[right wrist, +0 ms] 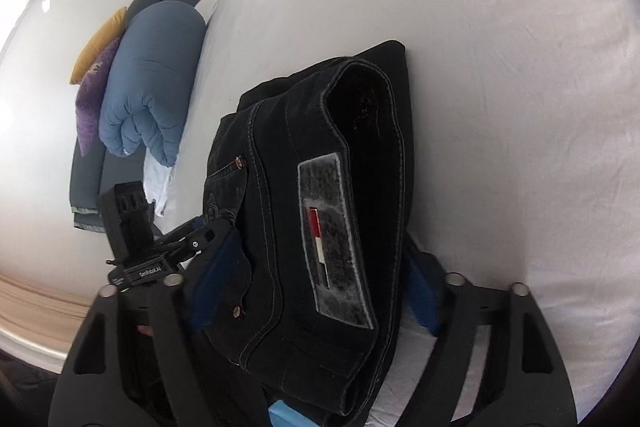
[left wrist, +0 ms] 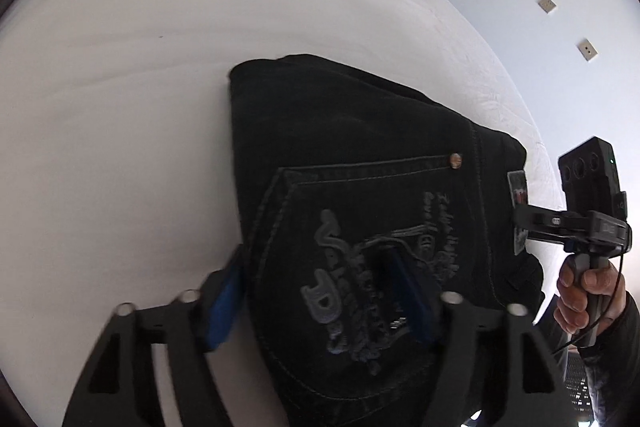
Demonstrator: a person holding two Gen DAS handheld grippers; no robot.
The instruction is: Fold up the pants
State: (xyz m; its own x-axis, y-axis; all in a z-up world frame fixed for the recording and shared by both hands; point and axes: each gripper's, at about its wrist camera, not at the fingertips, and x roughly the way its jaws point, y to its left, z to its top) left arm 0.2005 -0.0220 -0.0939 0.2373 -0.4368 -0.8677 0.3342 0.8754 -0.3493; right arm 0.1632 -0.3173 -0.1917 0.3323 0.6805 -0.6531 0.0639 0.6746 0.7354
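Note:
The black jeans [left wrist: 360,155] lie folded into a thick bundle on the white bed sheet [left wrist: 120,87]. An embroidered back pocket faces up. In the left wrist view my left gripper [left wrist: 320,291] straddles the bundle's near edge, with one blue pad [left wrist: 224,303] under it and the other pad [left wrist: 408,291] on the pocket. In the right wrist view the jeans [right wrist: 320,187] show their waistband and grey label. My right gripper [right wrist: 316,291] has its blue pads on both sides of the waistband end. The right gripper also shows in the left wrist view [left wrist: 532,223], and the left one in the right wrist view [right wrist: 204,235].
The white bed [right wrist: 500,107] spreads wide around the jeans. A rolled blue duvet [right wrist: 152,79], a purple cushion [right wrist: 94,95] and a yellow cushion [right wrist: 98,43] lie beyond the bed edge. A white wall with two sockets [left wrist: 586,49] stands behind.

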